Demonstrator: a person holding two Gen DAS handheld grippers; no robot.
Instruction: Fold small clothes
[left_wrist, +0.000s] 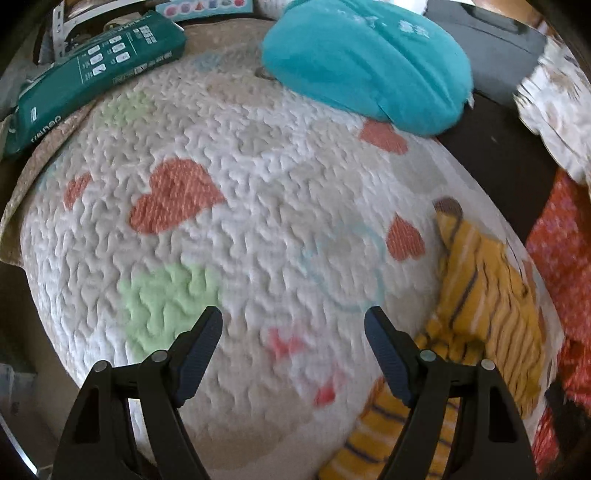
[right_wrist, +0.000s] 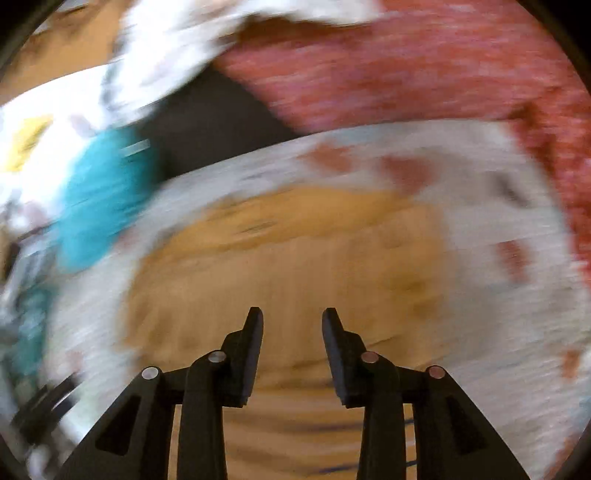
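- A teal garment (left_wrist: 365, 62) is seen folded at the far edge of the quilt (left_wrist: 236, 177), so one piece is judged done
- The yellow striped garment (left_wrist: 484, 295) lies rumpled at the quilt's right side, not yet folded
- The left tongs (left_wrist: 293, 325) are held wide apart above bare quilt, nothing gripped
- The right tongs (right_wrist: 292, 321) are parted partway over the yellow cloth, nothing pinched

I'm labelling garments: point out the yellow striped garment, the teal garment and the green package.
yellow striped garment (left_wrist: 491, 291), left wrist view, its striped middle.
teal garment (left_wrist: 369, 62), left wrist view, centre of folded top.
green package (left_wrist: 92, 74), left wrist view, its printed face.
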